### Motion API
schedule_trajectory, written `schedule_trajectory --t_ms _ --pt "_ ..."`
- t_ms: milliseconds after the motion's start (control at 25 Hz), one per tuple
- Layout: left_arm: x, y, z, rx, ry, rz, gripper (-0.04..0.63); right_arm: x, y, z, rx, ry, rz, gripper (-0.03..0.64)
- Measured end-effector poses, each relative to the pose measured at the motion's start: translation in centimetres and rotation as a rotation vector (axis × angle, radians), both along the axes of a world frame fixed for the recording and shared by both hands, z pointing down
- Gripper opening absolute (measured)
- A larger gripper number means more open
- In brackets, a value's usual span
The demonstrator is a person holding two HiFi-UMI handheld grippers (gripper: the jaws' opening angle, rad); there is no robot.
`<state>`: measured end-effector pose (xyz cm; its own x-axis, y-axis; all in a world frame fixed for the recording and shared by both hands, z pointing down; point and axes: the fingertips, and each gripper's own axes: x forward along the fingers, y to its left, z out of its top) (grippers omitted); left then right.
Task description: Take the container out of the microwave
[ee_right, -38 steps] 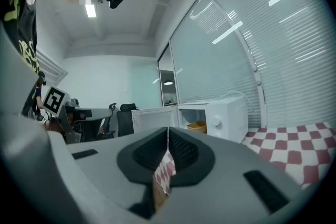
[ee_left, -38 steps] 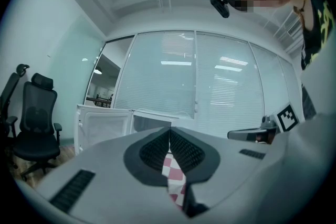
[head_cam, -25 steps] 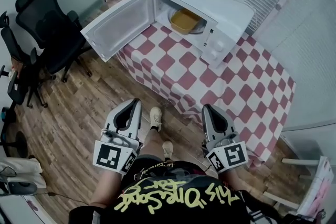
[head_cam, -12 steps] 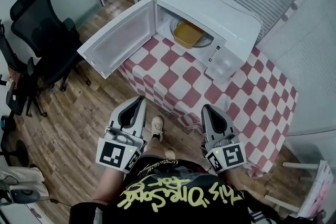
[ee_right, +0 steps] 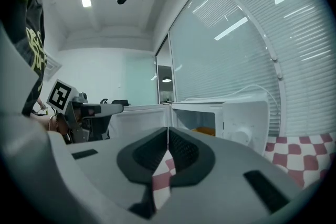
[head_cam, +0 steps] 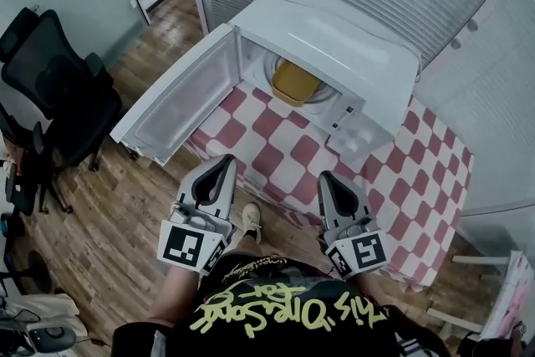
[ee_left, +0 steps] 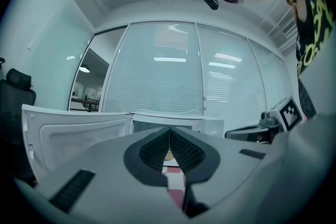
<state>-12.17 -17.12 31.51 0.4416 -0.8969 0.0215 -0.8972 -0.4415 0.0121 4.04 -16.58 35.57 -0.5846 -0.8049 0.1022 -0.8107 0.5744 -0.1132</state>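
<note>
Red-and-white checked cloth covers the tabletop [head_cam: 393,155], where the microwave [head_cam: 334,38] stands with its door [head_cam: 180,100] swung open toward eight o'clock; the yellow container [head_cam: 294,82] sits inside, at about twelve o'clock from both grippers; over the last second the microwave has drawn nearer in the head view, so the approach is under way; the left gripper [head_cam: 226,163] and right gripper [head_cam: 326,180] are clenched on nothing, fingers together, and would need to open before reaching in.

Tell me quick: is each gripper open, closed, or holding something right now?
Left gripper: closed, holding nothing.
Right gripper: closed, holding nothing.
</note>
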Motion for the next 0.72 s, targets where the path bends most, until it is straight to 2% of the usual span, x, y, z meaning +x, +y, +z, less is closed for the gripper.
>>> schedule_trajectory --t_ms 200,360,560,720 --pt "-0.5 -2.9 0.3 -0.01 -0.013 0.032 0.009 -0.9 -2.6 0.2 0.008 0.008 0.009 0.011" --pt "-1.1 -5.2 0.5 -0.026 -0.014 0.054 0.009 -2.2 -4.7 -0.9 0.037 -0.031 0.029 0.011" --pt "-1.2 -7.3 1.2 -0.029 -0.03 0.086 0.009 -3.0 -6.1 0.5 -0.003 0.013 0.024 0.011" --pt "-1.6 -9.2 2.2 -0.069 -0.033 0.113 0.009 -3.9 -7.9 0.9 -0.011 0.001 0.041 0.011"
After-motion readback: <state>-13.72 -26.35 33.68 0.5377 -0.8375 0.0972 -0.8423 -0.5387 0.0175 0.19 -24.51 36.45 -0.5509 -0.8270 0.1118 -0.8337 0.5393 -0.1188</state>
